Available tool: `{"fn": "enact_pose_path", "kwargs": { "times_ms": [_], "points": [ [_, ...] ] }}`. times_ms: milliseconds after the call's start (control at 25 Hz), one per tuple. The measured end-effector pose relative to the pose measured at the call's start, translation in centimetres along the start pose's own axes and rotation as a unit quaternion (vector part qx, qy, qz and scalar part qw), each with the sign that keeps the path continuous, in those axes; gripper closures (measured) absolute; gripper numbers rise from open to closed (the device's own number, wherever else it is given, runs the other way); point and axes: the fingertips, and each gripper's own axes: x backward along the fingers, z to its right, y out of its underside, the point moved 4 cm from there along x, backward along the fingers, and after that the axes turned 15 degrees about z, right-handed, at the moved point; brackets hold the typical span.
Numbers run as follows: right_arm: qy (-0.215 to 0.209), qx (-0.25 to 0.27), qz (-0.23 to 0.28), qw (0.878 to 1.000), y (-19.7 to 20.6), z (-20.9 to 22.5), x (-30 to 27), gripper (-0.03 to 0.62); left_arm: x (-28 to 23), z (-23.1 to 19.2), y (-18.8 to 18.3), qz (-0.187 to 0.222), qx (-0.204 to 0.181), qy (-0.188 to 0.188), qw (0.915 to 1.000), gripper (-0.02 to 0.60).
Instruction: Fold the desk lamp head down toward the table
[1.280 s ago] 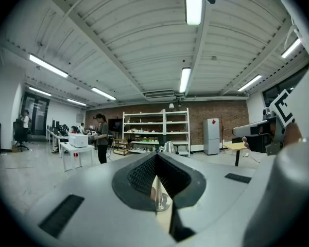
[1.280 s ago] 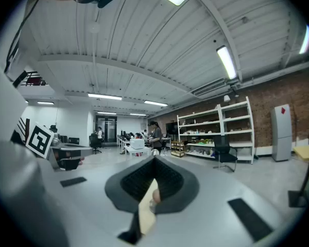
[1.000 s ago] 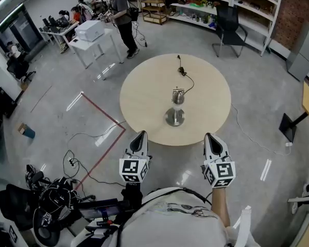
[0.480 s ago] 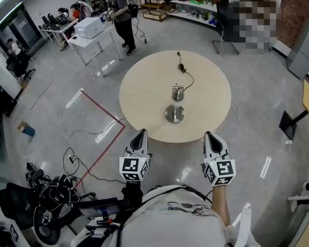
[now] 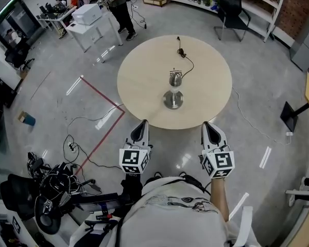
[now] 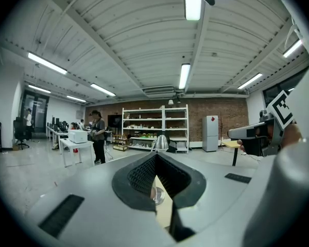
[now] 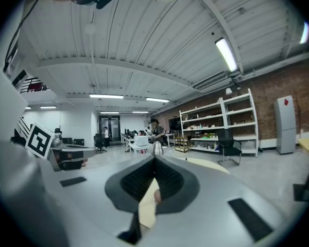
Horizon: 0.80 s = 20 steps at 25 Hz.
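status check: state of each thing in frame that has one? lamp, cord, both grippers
desk lamp: standing upright on the round table, head up, not folded down.
cord: slack, lying on the table behind the lamp.
left gripper: jaws shut, empty, apart from the lamp.
right gripper: jaws shut, empty, apart from the lamp.
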Motion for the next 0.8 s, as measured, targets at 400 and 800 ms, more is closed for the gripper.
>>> {"fn": "enact_pose_path", "kwargs": {
  "times_ms": [400,800],
  "points": [
    [-0.048,-0.022,-0.021,0.998,1.2,0.3,1.3,0.592,1.6,3.4,1.6,-0.026,0.004,-0.019,0.9995,0.581],
    [-0.045,-0.021,-0.024,0.998,2.9,1.5,-3.9,0.592,-2.9,0.6,3.6,-0.029,0.010,-0.009,0.9995,0.581]
  ]
}}
